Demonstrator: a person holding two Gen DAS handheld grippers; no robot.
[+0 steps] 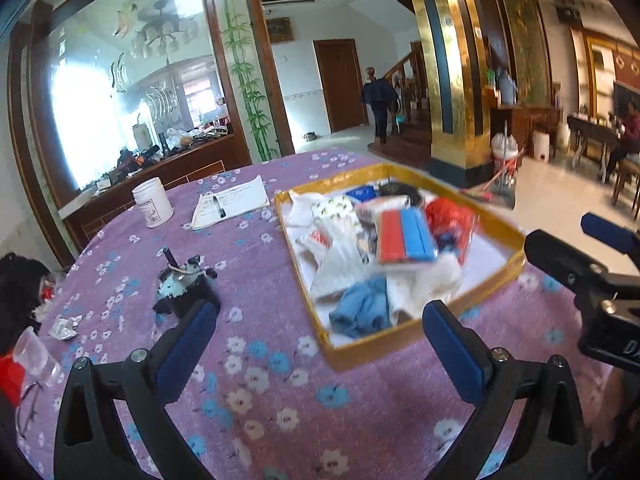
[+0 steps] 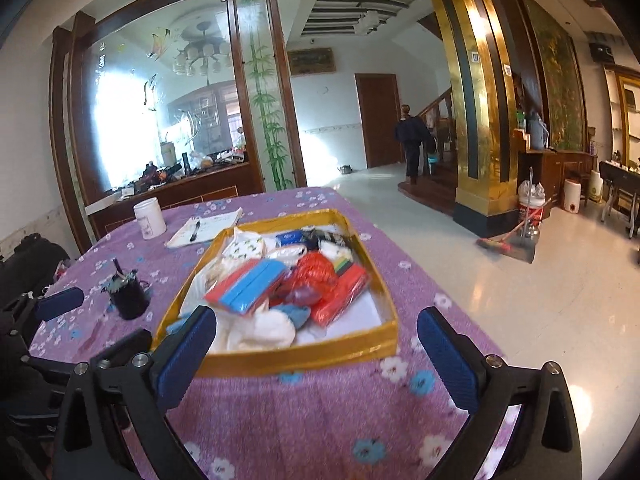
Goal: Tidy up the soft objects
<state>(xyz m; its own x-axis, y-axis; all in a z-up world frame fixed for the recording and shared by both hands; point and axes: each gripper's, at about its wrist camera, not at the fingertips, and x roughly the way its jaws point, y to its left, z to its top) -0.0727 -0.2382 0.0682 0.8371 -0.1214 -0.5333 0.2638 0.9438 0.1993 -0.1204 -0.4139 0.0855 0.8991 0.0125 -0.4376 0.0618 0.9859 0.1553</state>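
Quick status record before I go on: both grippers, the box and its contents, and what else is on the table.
left gripper: open, empty
right gripper: open, empty
gold box: on the purple floral tablecloth, lidless
box contents: red-and-blue pack, red bag, blue cloth, white cloths
beside the box: white jar, notepad with pen, black cup

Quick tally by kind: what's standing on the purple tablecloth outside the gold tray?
White jar: 1
Notepad with pen: 1
Dark cup of odds and ends: 1
Crumpled foil scrap: 1
Clear plastic cup: 1
Total: 5
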